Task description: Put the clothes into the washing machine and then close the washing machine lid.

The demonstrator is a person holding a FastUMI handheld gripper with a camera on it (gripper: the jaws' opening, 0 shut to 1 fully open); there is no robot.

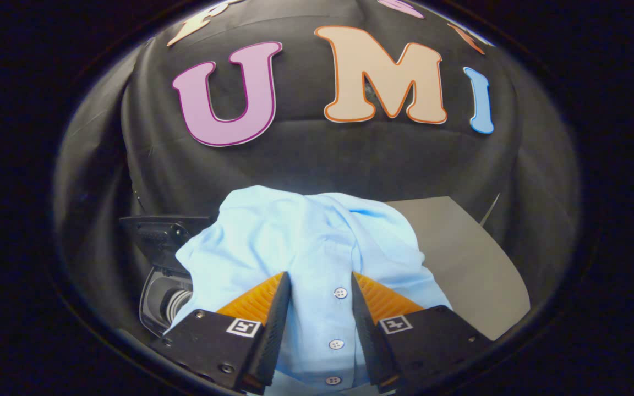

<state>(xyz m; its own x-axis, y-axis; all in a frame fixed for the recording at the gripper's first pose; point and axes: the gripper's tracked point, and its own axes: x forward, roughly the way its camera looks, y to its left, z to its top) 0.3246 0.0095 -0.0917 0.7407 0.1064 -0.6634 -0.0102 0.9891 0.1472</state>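
Note:
A light blue buttoned shirt (295, 236) bunches up between and just ahead of my fingers. Its button strip runs down the gap between them. My gripper (320, 278) is shut on the shirt, with both fingers pressing the cloth from either side. To the left of the fingers stands the washing machine, whose drum opening (171, 300) shows dark with a pale rim. Its dark lid (157, 234) stands raised behind the opening. The shirt's left edge hangs over part of the machine and hides it.
A grey tabletop (460, 258) stretches to the right of the shirt and beyond the right finger. The booth's black cloth wall rises close behind the machine and the table.

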